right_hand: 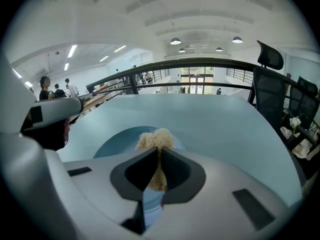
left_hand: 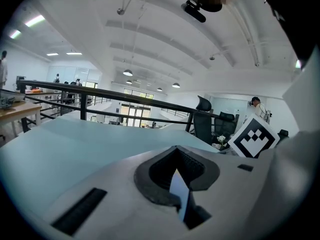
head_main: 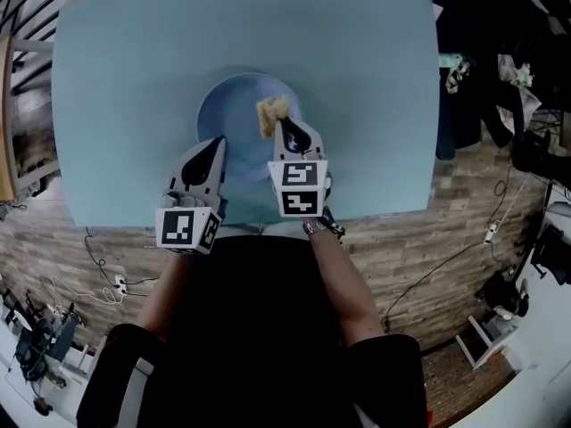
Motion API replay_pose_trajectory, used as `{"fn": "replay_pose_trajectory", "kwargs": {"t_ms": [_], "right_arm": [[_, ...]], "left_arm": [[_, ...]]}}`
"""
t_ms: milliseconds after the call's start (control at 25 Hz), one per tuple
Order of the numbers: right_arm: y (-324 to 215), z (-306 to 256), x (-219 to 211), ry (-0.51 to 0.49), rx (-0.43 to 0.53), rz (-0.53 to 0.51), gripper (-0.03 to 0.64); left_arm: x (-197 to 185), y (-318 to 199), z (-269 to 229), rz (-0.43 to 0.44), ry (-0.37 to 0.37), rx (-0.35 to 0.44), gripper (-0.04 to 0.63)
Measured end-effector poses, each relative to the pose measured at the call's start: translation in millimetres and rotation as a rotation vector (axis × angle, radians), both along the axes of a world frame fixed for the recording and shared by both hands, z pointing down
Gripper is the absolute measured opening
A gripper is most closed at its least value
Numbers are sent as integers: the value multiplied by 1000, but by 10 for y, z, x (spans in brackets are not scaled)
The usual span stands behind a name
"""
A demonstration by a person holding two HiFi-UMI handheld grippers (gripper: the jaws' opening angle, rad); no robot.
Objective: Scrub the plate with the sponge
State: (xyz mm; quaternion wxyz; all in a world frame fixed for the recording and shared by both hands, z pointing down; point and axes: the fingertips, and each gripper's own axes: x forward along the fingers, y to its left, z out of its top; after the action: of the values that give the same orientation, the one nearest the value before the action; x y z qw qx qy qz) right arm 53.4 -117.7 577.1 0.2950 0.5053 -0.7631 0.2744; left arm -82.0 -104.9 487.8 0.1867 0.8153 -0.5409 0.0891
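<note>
Left gripper (head_main: pixel 216 145): jaws clenched together. The left gripper view shows nothing between them, only a pale sliver of surface through the slot lower down. Empty by my read.
Left gripper position: tip sits at the near-left rim of the plate in the head view. Cannot tell if it touches the rim. Its own view shows table but no plate, so it may be tilted up.
Plate (head_main: pixel 232 105): round, blue, flat on the light blue table (head_main: pixel 134 78). It lies just ahead of both grippers and has no long axis of its own.
Sponge (head_main: pixel 272 114): tan and frayed, pinched in the right gripper. Its tuft sticks out past the jaw tips.
Sponge location: over the plate's right-of-centre area. Contact with the plate surface cannot be told.
Sponge axis: long axis runs along the gripper's line, pointing forward away from the person. It is squeezed thin between the pads.
Right gripper (head_main: pixel 282 125): clamped on the sponge, over the plate's near-right part and aimed ahead.
Key relation: most bare plate lies ahead and to the left of the sponge, so strokes likely need to sweep that way.
Nearer arm: right does the scrubbing, and left is closest to the rim for steadying, judging by position.
Risk: the plate may slide on the smooth table if the rim is not held.
</note>
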Motion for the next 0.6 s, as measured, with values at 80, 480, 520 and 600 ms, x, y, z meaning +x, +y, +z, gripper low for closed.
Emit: {"fn": "replay_pose_trajectory", "kwargs": {"t_ms": [80,480,520,600], "right_arm": [[43,-115,-62,-20,21,2,27],[521,-1052,-310,-129,211,36,28],[573,-1134,-322,-137,226,39,26],[672,-1277,-340,-149,253,41,28]], "left_arm": [[-44,47,-53,-2,0,16,2],[-309,393,-421,-17,15,99,2],[-329,429,-463,-18,16,107,2],[-357,498,-544,-22,21,125,2]]}}
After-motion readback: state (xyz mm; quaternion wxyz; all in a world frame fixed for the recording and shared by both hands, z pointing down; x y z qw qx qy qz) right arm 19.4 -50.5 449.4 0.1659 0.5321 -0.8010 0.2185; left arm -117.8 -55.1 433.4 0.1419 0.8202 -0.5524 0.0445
